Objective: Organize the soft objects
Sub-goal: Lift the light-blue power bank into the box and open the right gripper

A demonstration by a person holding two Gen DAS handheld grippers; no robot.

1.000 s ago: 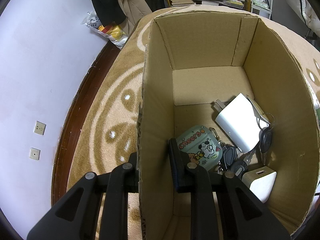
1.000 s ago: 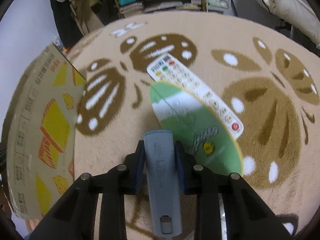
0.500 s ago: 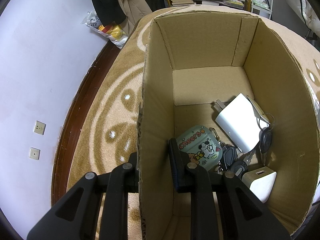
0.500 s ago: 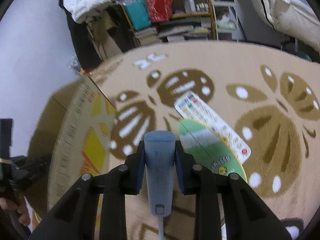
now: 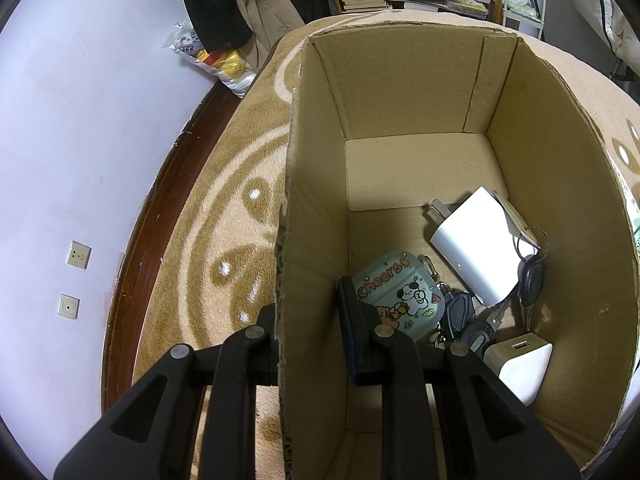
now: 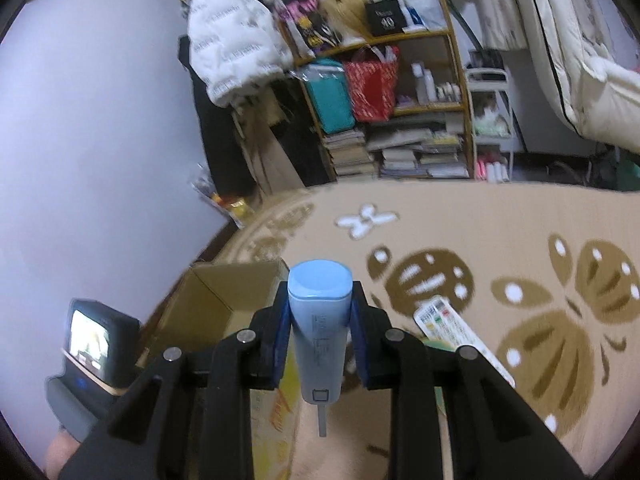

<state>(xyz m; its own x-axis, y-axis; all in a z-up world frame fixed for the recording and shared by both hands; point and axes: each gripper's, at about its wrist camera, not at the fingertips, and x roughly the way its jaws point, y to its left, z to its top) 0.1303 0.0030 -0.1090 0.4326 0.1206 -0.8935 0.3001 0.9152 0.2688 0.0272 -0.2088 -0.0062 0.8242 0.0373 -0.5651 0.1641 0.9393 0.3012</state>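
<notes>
In the left wrist view my left gripper [image 5: 308,320] is shut on the left wall of an open cardboard box [image 5: 416,92], one finger outside and one inside. In the box lie a green "Cheers" earbud case [image 5: 400,292], a white charger [image 5: 476,252], dark keys [image 5: 528,280] and a small white adapter [image 5: 520,368]. In the right wrist view my right gripper [image 6: 320,300] is shut on a slim blue-grey device [image 6: 320,332], held in the air above the carpet. The same box [image 6: 224,300] stands below it to the left.
A white remote control [image 6: 460,336] lies on the patterned beige carpet [image 6: 520,240], with a green edge showing beside my right finger. The left gripper's body [image 6: 88,344] sits by the box. A bookshelf [image 6: 400,120] and hanging coats line the far wall.
The right gripper has risen with the blue-grey device and tilted upward, so the shelf and the box top came into view. The left gripper has kept its hold on the box wall.
</notes>
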